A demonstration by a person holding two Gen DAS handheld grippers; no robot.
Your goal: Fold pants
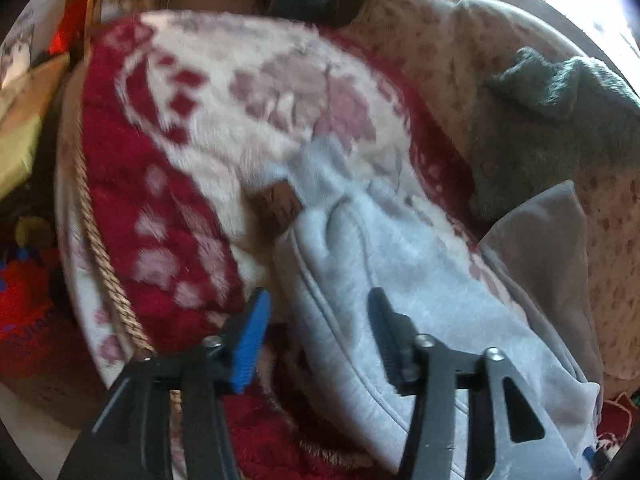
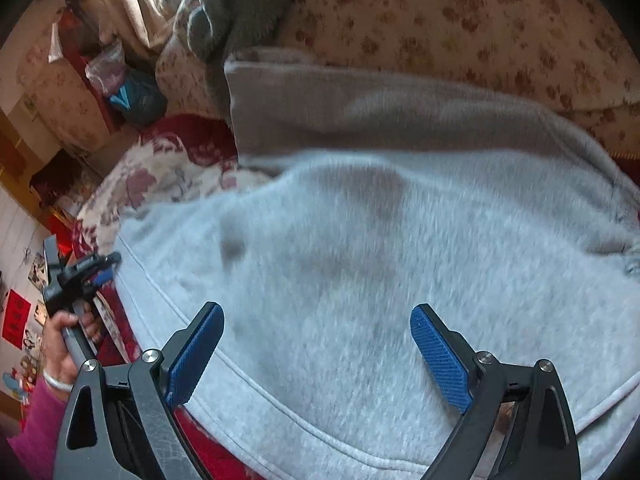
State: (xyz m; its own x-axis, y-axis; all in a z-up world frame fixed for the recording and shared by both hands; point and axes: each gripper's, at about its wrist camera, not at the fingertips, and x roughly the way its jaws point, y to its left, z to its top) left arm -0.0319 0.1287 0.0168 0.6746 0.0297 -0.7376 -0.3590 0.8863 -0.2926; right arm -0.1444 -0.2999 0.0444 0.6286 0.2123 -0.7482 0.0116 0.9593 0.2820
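A bed covered by a thick red and cream plush blanket with a flower pattern fills the scene, and everything below is placed relative to that blanket. On its near right part lie the pale grey fleece pants, spread broad and fairly flat, with a stitched seam curving along their near left edge. One darker grey panel of the pants lies along their far side, its end squared off like a cuff or hem (which of the two cannot be told). It looks laid back over the rest, so a first fold may be in place. The cloth is not yet a compact bundle, so most of the folding seems left to do.

Past the blanket's far right edge sits a rumpled dark grey garment on a beige flowered sheet.

The left tongs hang over the pants' left edge, spread apart and pinching nothing. The right tongs hover above the middle of the pants, spread wide and empty.

At the blanket's left side, a hand holds the handle of the left tongs.
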